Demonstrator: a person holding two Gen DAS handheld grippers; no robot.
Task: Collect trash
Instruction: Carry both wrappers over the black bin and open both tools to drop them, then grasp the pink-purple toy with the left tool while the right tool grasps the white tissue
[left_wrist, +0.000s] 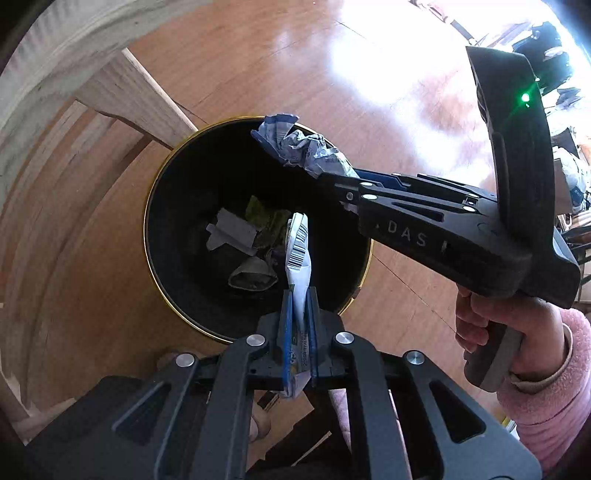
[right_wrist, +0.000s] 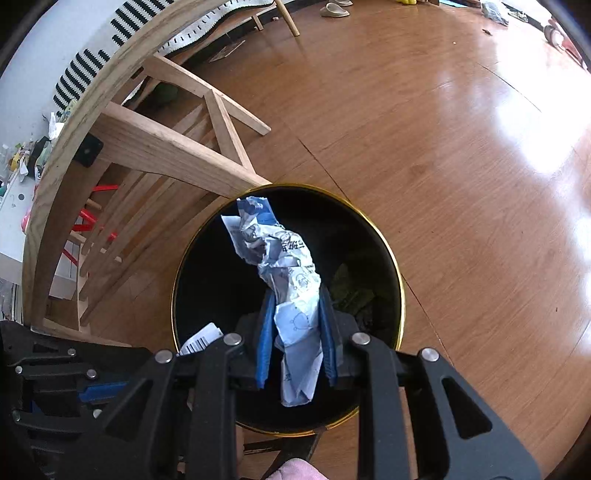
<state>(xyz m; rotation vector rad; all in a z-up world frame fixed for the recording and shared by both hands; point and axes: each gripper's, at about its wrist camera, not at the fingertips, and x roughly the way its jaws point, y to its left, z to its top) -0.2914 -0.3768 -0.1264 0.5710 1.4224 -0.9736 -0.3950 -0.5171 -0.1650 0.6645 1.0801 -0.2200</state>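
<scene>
The left hand-held gripper (left_wrist: 299, 317) points steeply down over the open mouth of a black bin (left_wrist: 177, 177), its blue pads pinching one flat white wrapper (left_wrist: 298, 258) with a barcode that stands up above the bin's near rim. The right hand-held gripper (right_wrist: 297, 325) also tilts downward, its pads pressed on one crumpled blue-and-white wrapper (right_wrist: 280, 258) that juts out over the bin's mouth. In the left wrist view a hand (left_wrist: 491, 328) in a pink sleeve (left_wrist: 546, 391) grips the right tool's handle from below. There is one bin, round with a gold rim, standing on the wooden floor (right_wrist: 461, 184) just beside a wooden chair (right_wrist: 155, 147). At the bin's bottom lie several scraps (left_wrist: 243, 243): at least one white, one yellow-green, one grey.
</scene>
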